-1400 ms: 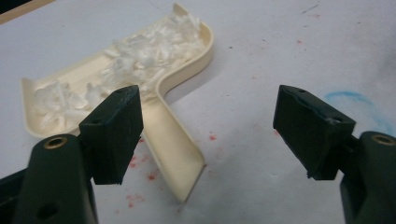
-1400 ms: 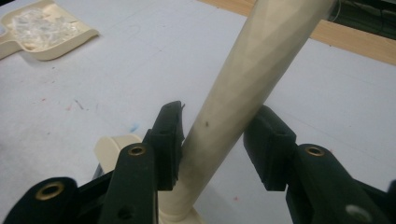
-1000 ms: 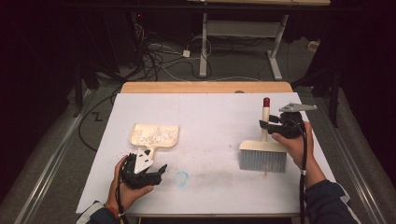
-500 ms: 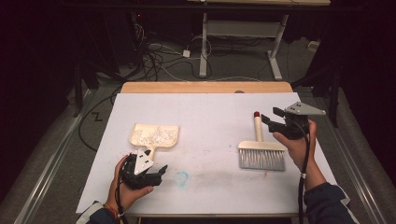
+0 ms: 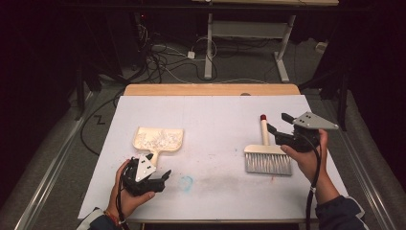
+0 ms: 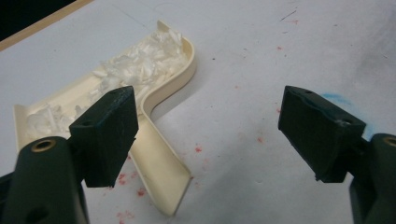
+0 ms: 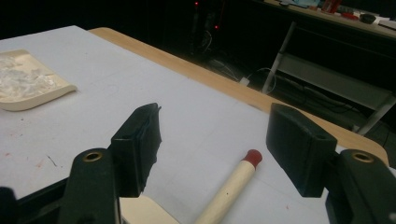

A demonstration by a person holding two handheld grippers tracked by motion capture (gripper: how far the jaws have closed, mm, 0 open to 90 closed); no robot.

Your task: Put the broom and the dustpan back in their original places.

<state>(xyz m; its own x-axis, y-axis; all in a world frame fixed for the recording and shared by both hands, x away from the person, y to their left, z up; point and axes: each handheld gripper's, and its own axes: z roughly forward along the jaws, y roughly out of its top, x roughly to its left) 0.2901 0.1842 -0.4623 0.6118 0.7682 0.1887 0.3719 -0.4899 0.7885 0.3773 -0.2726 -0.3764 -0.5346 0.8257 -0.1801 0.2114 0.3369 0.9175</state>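
White surface (image 5: 210, 124) looks swept: only faint red specks and a blue smudge (image 5: 186, 182) remain. Dustpan (image 5: 159, 139) at 9 o'clock holds the white shreds (image 5: 158, 138); judged nearly done, emptying possibly left. Brush (image 5: 267, 155) lies flat at 3 o'clock, handle toward 12. Right gripper (image 5: 279, 123) has just been opening, fingers wide above the handle, gripping nothing. Left gripper (image 5: 165, 175) fingers spread wide, empty, at the dustpan handle.

We see bare worktop (image 5: 215, 120) between the dustpan (image 5: 158, 140) at left and the brush (image 5: 267, 155) at right; both block their sides.
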